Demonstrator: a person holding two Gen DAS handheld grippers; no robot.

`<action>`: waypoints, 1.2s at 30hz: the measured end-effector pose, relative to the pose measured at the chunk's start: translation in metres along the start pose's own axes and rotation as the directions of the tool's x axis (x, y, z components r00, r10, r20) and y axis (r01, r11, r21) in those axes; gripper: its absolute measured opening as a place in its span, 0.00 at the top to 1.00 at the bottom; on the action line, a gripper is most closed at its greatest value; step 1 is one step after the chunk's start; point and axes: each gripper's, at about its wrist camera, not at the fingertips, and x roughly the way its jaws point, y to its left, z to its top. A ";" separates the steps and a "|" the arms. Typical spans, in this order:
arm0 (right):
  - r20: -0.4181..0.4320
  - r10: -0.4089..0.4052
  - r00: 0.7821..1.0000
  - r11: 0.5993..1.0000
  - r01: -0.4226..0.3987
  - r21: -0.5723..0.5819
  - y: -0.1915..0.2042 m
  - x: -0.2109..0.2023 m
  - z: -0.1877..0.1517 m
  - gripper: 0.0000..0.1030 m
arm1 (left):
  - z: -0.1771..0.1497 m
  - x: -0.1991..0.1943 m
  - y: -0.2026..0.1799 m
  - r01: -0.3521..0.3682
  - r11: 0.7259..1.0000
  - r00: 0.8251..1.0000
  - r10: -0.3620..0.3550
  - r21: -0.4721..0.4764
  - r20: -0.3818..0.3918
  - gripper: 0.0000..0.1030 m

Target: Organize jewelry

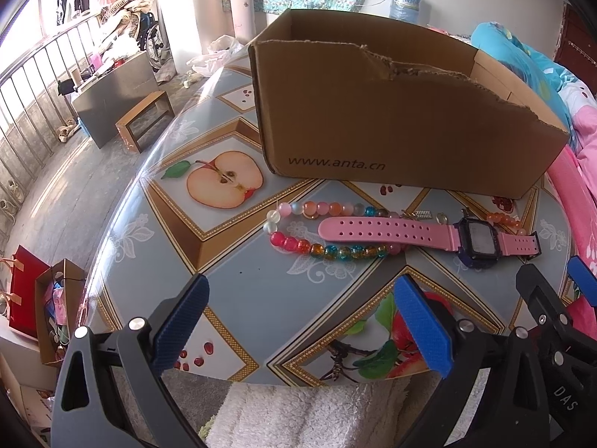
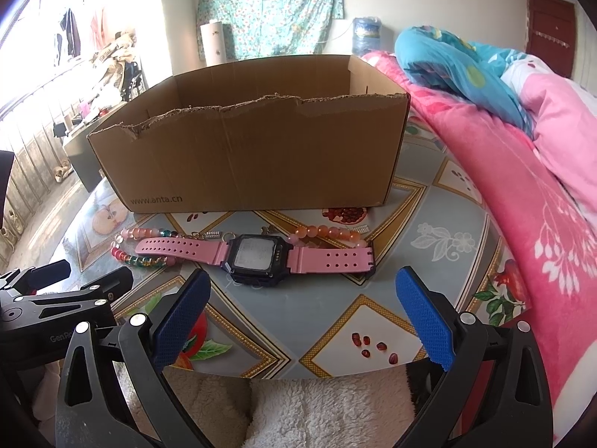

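On the worktop (image 2: 429, 194), strap risk: our watch (image 2: 257, 257) overlies the bead strand (image 2: 145, 257); lifting it could drag beads.
Tongs: left tongs (image 1: 298, 321) and right tongs (image 2: 302, 317) both released, empty.
Box (image 2: 261, 156): torn rim may snag.

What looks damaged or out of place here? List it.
The cardboard box has a ragged, torn front rim. The pink watch lies across the bead bracelet, with another bead string loose behind it.

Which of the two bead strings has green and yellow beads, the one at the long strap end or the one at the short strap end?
The bead string under the long strap of the pink watch. The other bead string shows only orange and pink beads.
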 end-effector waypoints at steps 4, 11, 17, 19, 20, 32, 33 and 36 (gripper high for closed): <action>0.007 -0.001 1.000 1.000 0.001 0.000 -0.001 0.000 0.001 0.08 | 0.001 0.002 0.001 -0.003 1.000 1.000 0.003 0.003 0.009 0.05; 0.036 0.011 0.999 1.000 -0.010 -0.024 -0.004 0.001 0.002 0.08 | 0.005 0.008 -0.002 0.028 0.999 0.999 -0.029 0.032 0.030 0.05; 0.071 0.054 0.996 0.995 -0.047 -0.092 -0.006 0.002 0.008 0.15 | 0.011 0.010 -0.004 0.059 0.996 0.991 -0.067 0.074 0.119 0.05; 0.067 0.080 0.995 0.990 -0.072 -0.119 -0.006 0.006 0.012 0.19 | 0.013 0.010 -0.006 0.062 0.993 0.986 -0.077 0.104 0.151 0.05; 0.060 0.094 0.994 0.988 -0.086 -0.129 -0.006 0.008 0.014 0.25 | 0.014 0.011 -0.007 0.064 0.991 0.983 -0.084 0.121 0.162 0.05; -0.052 0.287 0.957 0.871 -0.283 -0.401 0.018 0.031 0.019 0.37 | 0.021 0.018 -0.025 0.079 0.955 0.968 -0.142 0.285 0.208 0.16; -0.069 0.296 0.953 0.858 -0.297 -0.419 0.020 0.034 0.020 0.37 | 0.021 0.019 -0.027 0.079 0.952 0.968 -0.144 0.295 0.206 0.18; -0.117 0.311 0.943 0.820 -0.329 -0.469 0.023 0.043 0.022 0.37 | 0.021 0.022 -0.029 0.083 0.946 0.969 -0.150 0.312 0.197 0.21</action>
